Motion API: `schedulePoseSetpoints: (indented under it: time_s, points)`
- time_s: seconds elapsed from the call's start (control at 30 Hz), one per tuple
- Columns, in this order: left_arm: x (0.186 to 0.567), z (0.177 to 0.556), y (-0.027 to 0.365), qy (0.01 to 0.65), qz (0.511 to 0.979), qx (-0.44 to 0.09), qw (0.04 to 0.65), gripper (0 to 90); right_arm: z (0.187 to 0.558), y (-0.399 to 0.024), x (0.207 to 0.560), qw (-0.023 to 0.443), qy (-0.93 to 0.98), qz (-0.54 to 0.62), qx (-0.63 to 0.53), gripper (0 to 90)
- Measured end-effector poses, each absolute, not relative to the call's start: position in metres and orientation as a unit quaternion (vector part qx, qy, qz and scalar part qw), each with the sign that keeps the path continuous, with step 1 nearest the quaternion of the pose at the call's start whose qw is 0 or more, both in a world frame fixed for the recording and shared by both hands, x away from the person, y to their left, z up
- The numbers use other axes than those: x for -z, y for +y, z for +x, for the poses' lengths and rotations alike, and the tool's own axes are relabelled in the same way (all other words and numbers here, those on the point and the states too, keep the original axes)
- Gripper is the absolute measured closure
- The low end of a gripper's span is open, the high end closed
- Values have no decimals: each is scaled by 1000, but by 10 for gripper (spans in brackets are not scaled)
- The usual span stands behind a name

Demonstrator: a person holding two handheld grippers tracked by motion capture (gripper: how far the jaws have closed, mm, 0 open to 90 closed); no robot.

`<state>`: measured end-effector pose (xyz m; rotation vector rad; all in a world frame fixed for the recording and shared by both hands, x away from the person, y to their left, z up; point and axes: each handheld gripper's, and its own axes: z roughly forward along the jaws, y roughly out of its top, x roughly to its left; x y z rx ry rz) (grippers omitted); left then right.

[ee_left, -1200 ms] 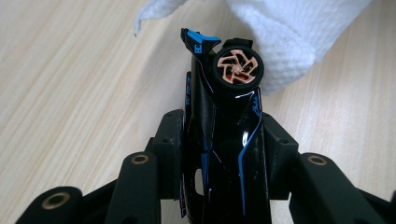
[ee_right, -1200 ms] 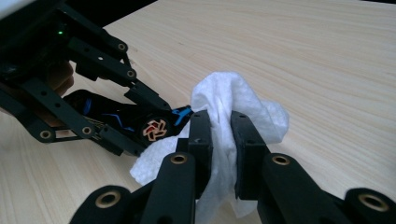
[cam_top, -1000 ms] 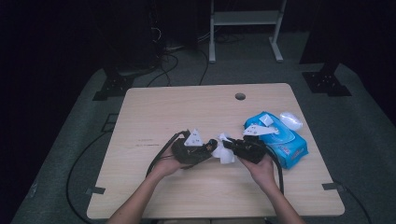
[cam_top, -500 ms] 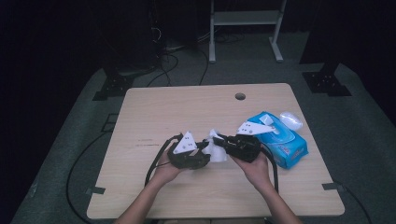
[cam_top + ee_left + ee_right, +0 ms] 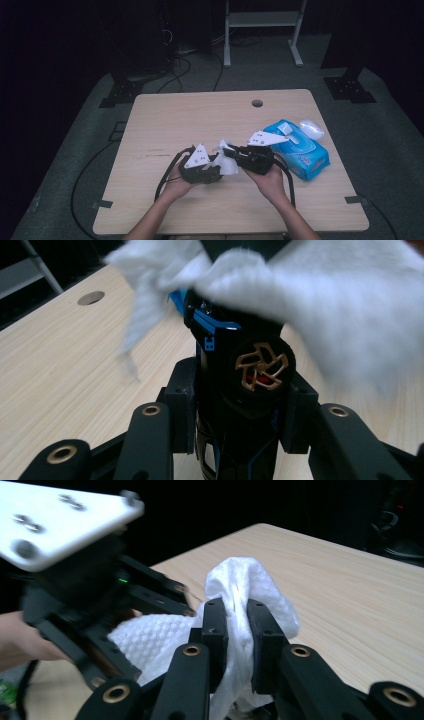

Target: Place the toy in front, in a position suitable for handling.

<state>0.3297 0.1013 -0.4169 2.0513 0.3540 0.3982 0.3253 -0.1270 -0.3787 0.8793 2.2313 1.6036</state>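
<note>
My left gripper [image 5: 240, 385] is shut on a black gadget [image 5: 250, 370] with blue trim and a bronze fan-shaped emblem, which stands upright between its jaws. A white wet wipe [image 5: 325, 300] drapes over the gadget's top. My right gripper [image 5: 235, 612] is shut on that wipe [image 5: 240, 580], pinching a fold of it between its pads. From above, the left gripper [image 5: 215, 171] and the right gripper [image 5: 231, 152] meet nose to nose over the middle of the table, with the wipe [image 5: 226, 161] between them. The gadget itself is hidden there.
A blue pack of wet wipes [image 5: 306, 150] lies right of the right hand, with a crumpled clear wrapper [image 5: 311, 129] behind it. The wooden table [image 5: 190, 120] has a cable hole [image 5: 257, 103] near its far edge. Cables trail toward the front edge.
The right gripper has shifted a little left and up with the wipe, closer over the left gripper. The left hand has hardly moved.
</note>
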Motion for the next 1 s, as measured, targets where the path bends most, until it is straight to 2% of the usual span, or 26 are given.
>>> schedulePoseSetpoints:
  time_s: [0.13, 0.4, 0.6, 0.9, 1.0]
  points:
    - [418, 332, 104, 150, 842, -158, 494, 586, 332, -141, 388, 127, 760, 333, -544, 795]
    - [417, 332, 98, 148, 840, -153, 499, 586, 324, -134, 378, 133, 757, 311, -559, 796]
    - [417, 332, 101, 150, 840, -151, 499, 586, 332, -146, 393, 131, 755, 342, -543, 796]
    - [417, 333, 98, 151, 838, -148, 503, 586, 325, -139, 382, 133, 752, 321, -559, 796]
    - [418, 332, 99, 151, 839, -150, 502, 586, 330, -144, 389, 133, 755, 334, -548, 796]
